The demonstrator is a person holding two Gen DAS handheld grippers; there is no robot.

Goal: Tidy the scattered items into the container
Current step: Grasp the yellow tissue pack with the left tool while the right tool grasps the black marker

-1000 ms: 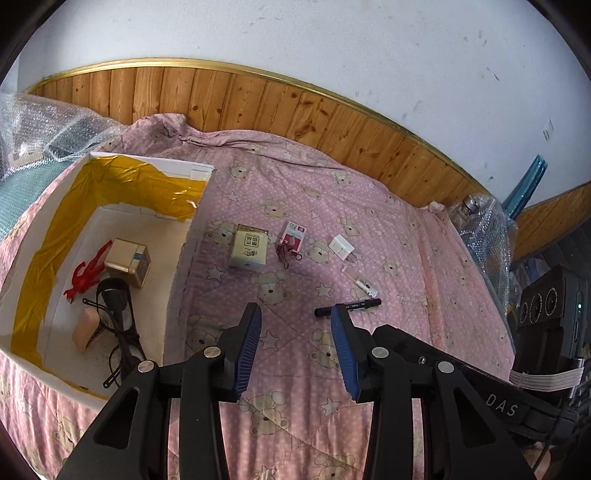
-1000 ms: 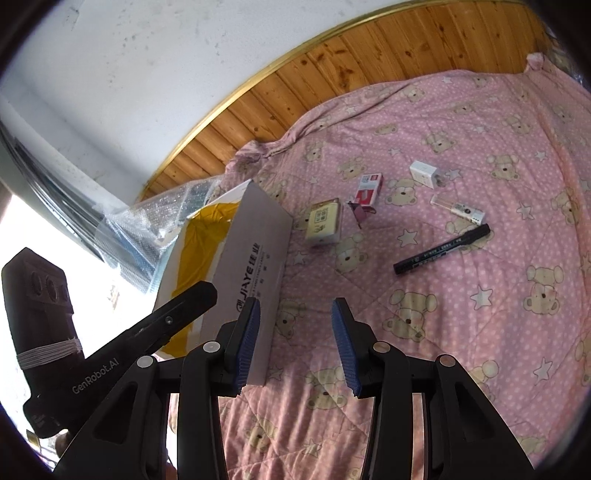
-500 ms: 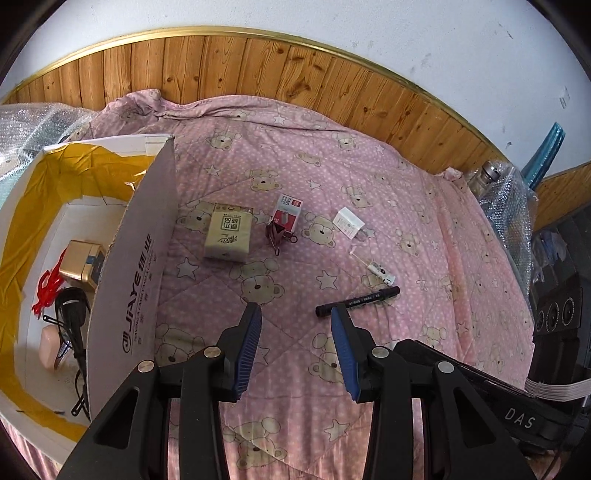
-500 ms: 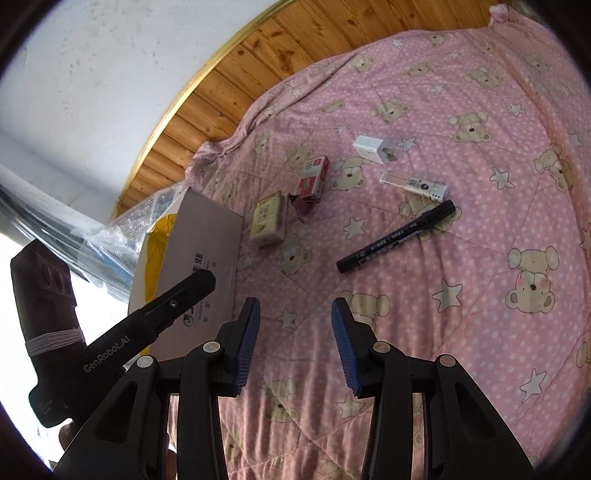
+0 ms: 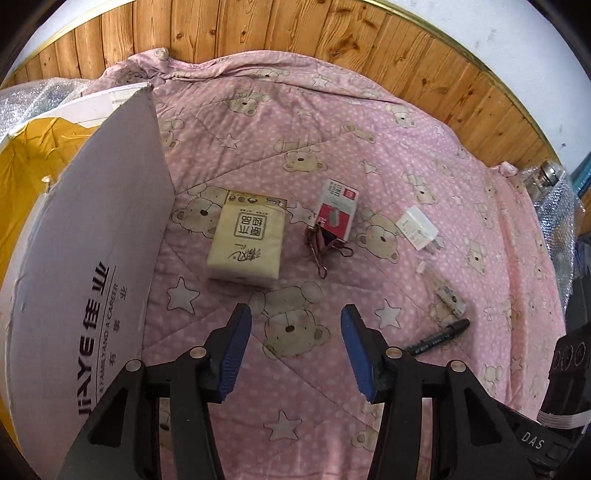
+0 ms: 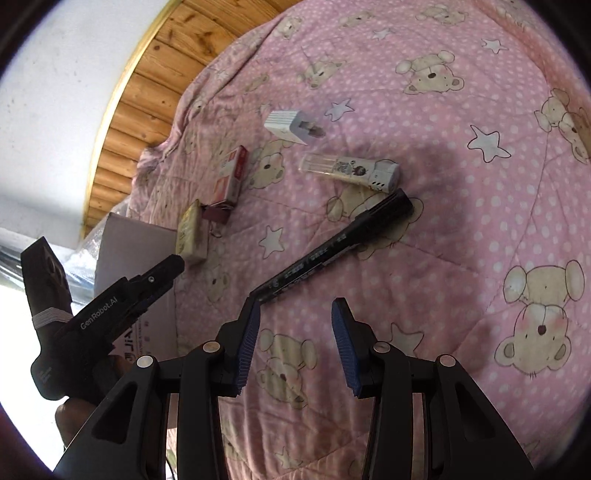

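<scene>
On the pink bear quilt lie a beige tissue pack [image 5: 246, 239], a red-and-white small box [image 5: 335, 212] with a binder clip [image 5: 325, 242] at its near end, a white charger plug [image 5: 417, 228], a clear slim tube [image 5: 441, 288] and a black marker [image 5: 436, 338]. My left gripper [image 5: 295, 350] is open, hovering just short of the tissue pack. My right gripper [image 6: 295, 341] is open with the black marker [image 6: 332, 243] just beyond its left fingertip. The white cardboard box [image 5: 85, 295] stands at the left, its inside hidden by its wall.
Bubble wrap [image 5: 33, 99] lies behind the box. A wooden headboard [image 5: 295, 33] curves along the far edge of the bed. A wrapped bottle [image 5: 550, 184] sits at the right edge. In the right wrist view the left gripper's body [image 6: 110, 306] shows with a hand under it.
Both grippers have dropped lower and moved forward. The left one has swung from over the box toward the tissue pack; the right one has closed in on the marker. Both stayed open.
</scene>
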